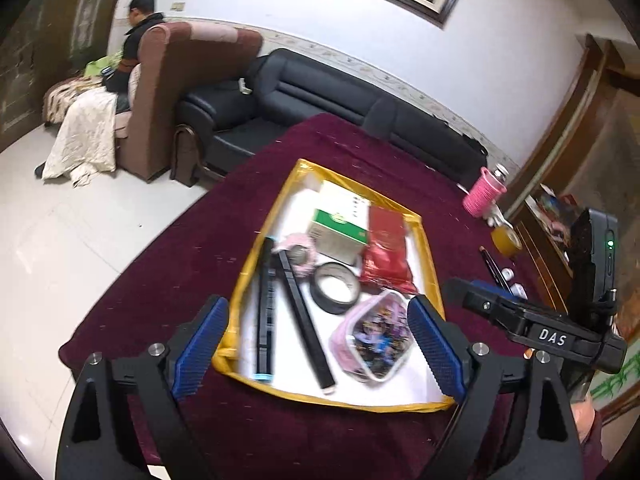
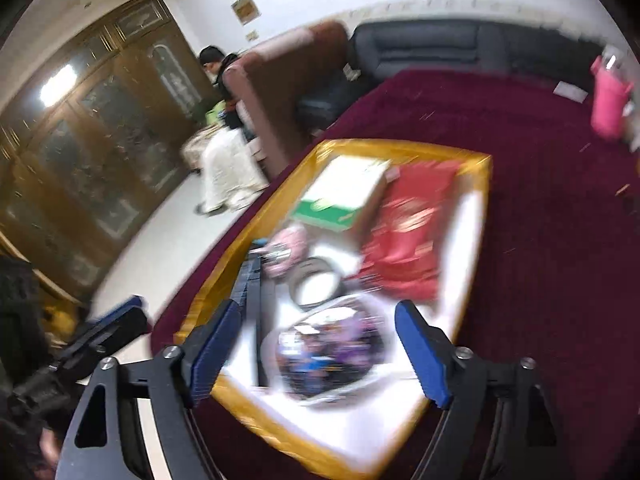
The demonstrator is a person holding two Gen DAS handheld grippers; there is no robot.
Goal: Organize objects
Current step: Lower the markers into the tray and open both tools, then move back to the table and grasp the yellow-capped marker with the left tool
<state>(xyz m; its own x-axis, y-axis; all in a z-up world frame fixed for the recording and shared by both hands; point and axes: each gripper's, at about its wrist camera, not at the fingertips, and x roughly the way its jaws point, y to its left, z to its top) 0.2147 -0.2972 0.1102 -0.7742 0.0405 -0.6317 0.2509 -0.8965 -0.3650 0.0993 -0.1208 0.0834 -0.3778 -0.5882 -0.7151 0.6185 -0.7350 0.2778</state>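
Both grippers hover above the yellow-rimmed tray [image 1: 426, 240] on the maroon tablecloth [image 1: 168, 280]. Left gripper [image 1: 318, 344]: fingers spread wide, empty. Right gripper [image 2: 316, 354]: likewise spread, empty; view motion-blurred. Tray holds 2 black sticks [image 1: 304, 312], tape roll [image 1: 335, 287], clear pink pouch [image 1: 374, 336], green-white box [image 1: 340, 222], red packet [image 1: 385, 252], apparently gathered there for tidiness. Pink bottle [image 1: 483, 192] stands well apart, outside the tray.

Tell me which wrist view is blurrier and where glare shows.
Right wrist view: heavy motion blur smears the tray and pink pouch; a lamp glare sits on the wooden cabinet. Left wrist view: much sharper, slight blur, strong fisheye bending at the edges.
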